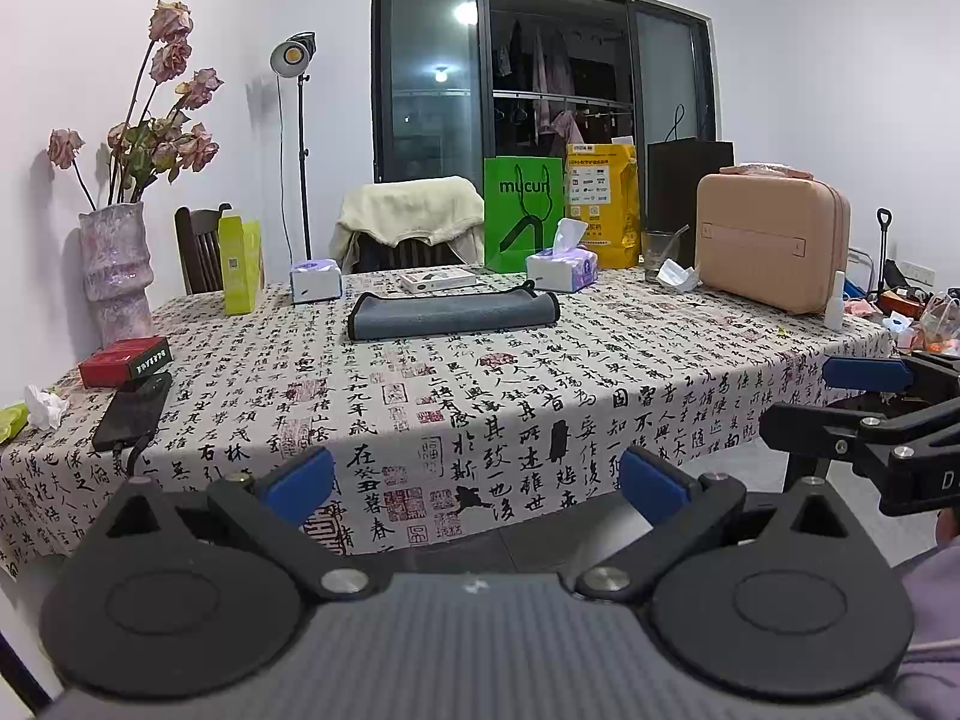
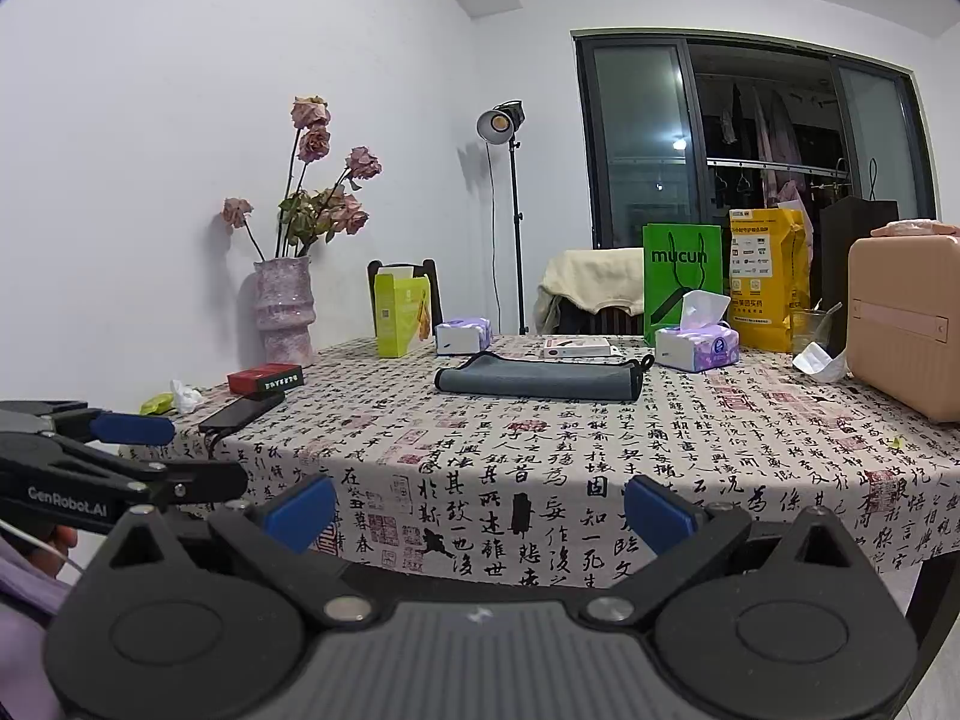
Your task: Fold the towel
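Tabletop: draped in a calligraphy-print cloth, crowded along its far edge.
Pink case: stands at the far right corner.
Towel: grey, already doubled into a long band, lies mid-table, well apart from both claws.
Tissue pack: sits just behind the towel.
Left claw: wide open, empty, short of the table's near edge.
Right claw: likewise spread and empty.
Risk: a long reach may drag the tablecloth or nudge the tissue pack.

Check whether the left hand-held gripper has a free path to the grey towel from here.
Probably yes: the left hand-held gripper is open and off the table's near edge, and only bare tablecloth lies before the grey towel.
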Demonstrator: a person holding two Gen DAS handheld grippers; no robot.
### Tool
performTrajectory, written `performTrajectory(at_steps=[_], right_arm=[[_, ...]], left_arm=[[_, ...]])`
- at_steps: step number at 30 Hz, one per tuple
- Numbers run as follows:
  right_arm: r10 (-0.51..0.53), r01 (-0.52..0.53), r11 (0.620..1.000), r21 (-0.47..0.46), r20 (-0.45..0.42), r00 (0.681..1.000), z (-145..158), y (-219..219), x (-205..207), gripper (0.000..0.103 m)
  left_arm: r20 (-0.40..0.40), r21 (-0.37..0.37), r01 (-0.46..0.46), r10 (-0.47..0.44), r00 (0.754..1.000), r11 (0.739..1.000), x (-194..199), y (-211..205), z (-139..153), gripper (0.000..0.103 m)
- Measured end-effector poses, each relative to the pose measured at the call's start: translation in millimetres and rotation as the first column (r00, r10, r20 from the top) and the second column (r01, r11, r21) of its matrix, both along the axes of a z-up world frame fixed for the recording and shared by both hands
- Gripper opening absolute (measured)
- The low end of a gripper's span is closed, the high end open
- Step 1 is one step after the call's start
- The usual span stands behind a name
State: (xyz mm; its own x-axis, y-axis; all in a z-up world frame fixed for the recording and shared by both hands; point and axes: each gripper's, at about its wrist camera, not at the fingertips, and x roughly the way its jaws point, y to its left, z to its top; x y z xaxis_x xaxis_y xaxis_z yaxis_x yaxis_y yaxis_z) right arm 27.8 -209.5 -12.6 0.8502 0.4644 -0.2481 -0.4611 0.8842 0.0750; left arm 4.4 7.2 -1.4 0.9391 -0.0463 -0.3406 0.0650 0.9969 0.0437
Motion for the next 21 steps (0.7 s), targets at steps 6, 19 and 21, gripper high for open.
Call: performTrajectory(at_steps=[6,19,21], right_arm=[[-0.003,0.003,1.000,0.001,0.002,1.000,0.1,-0.1,0.5,0.103],[-0.005,0.005,1.000,0.003,0.006,1.000,-0.4,-0.5,0.2,0.103],[-0.005,0.005,1.000,0.003,0.008,1.000,-0.3,-0.6,0.0,0.103]], left_arm=[[0.000,0.000,0.000,0.000,1.000,1.000,0.1,-0.1,0.0,0.103],[0.001,0.001,0.000,0.000,1.000,1.000,0.0,-0.1,0.3,0.103],[0.001,0.001,0.001,-0.001,1.000,1.000,0.6,-0.3,-0.6,0.103]])
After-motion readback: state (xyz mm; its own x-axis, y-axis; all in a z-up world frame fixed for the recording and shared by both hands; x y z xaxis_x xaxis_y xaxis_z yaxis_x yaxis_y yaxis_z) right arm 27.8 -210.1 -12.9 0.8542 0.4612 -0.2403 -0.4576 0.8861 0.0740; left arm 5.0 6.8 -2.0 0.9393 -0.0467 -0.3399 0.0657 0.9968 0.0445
